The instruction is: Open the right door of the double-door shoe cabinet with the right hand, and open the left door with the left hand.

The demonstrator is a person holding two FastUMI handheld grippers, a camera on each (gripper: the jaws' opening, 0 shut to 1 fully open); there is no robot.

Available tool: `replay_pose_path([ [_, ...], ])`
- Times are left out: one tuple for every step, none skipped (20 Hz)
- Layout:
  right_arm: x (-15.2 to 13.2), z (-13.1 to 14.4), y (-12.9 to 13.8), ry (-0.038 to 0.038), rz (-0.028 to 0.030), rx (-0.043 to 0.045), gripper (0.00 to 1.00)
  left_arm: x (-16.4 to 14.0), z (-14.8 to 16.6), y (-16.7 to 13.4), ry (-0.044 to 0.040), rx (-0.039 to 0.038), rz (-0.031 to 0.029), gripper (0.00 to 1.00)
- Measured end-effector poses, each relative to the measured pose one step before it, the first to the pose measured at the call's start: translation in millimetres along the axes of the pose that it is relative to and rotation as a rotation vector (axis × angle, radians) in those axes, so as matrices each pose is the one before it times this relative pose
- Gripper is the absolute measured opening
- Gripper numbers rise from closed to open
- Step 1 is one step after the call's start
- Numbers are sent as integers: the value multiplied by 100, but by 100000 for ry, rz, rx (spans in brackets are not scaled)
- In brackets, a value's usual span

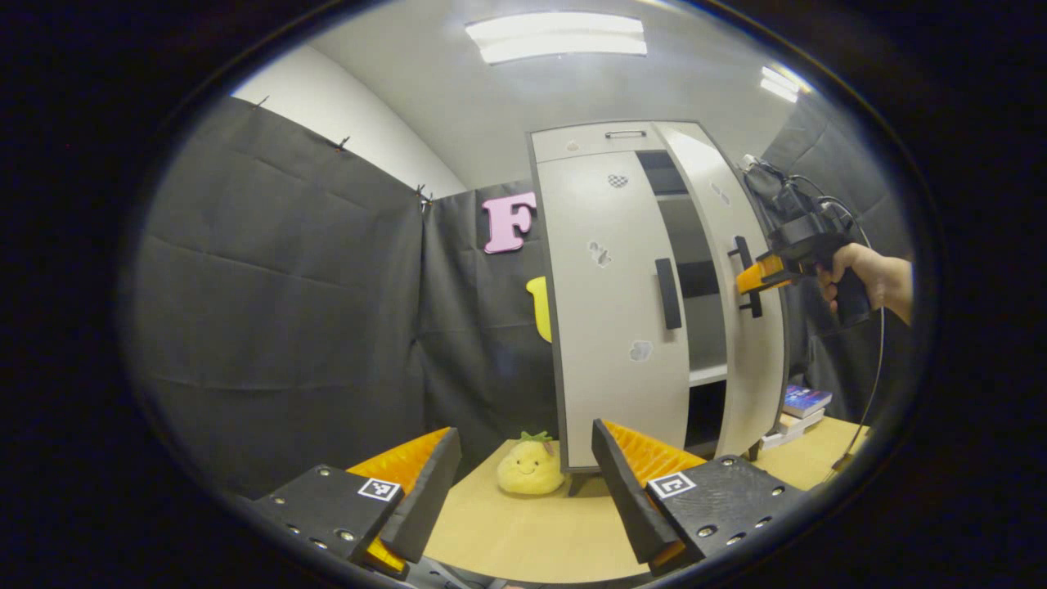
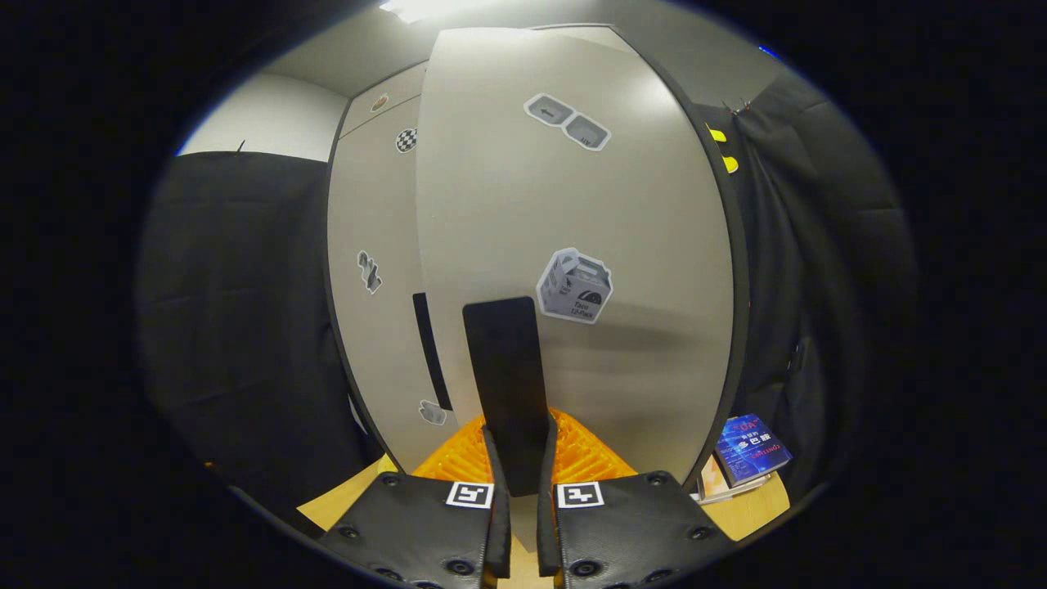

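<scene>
Your right gripper is clamped on the black bar handle of the pale grey right door, which stands partly open

Your left gripper hangs with its fingers spread wide, holding nothing, well short of the tall grey double-door shoe cabinet on the light wooden table; the grey left door sits closed, its black handle untouched; a yellow plush toy rests by the cabinet's foot; stacked books lie beside the open door
</scene>
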State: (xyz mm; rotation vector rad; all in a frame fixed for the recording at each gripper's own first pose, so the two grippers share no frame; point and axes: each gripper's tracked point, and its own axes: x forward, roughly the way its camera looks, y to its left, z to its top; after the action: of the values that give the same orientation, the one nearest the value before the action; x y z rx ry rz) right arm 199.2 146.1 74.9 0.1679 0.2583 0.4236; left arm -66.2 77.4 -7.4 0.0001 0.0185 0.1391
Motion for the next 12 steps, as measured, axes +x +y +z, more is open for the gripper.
replay_pose_path([
  [-231, 1, -66, 110, 1290, 140, 14, 138, 105, -291, -184, -80, -761, 95],
  [-223, 3, 8, 163, 1227, 387, 14, 104, 1, -225, -187, -15, -601, 95],
  [-208, 35, -19, 30, 1275, 41, 14, 271, -16, -254, -60, -102, -523, 95],
  [-260, 50, -28, -72, 1527, -606, 14, 59, -68, -309, 64, -249, -692, 95],
  [-159, 119, -125, -67, 1524, -485, 14, 160, 15, -349, 144, -330, -695, 95],
  [-240, 45, -119, -64, 1152, 360, 14, 146, -13, -322, -38, -363, -814, 95],
  [-211, -8, -134, 554, 829, 763, 16, 105, -2, -356, 17, -213, -647, 94],
  [-148, 33, -88, 237, 673, 882, 14, 144, 3, -395, 9, -96, -774, 95],
  [-186, 12, -157, 344, 458, 811, 14, 18, 11, -366, -17, -1, -794, 95],
  [143, -119, -162, 315, 95, 420, 14, 79, -42, -455, 38, 48, -842, 95],
  [-146, 87, -164, -112, -150, -15, 14, 38, 66, -360, -89, 44, -703, 95],
  [-183, 15, -146, 75, -247, -70, 14, 2, -20, -323, -118, -51, -664, 95],
])
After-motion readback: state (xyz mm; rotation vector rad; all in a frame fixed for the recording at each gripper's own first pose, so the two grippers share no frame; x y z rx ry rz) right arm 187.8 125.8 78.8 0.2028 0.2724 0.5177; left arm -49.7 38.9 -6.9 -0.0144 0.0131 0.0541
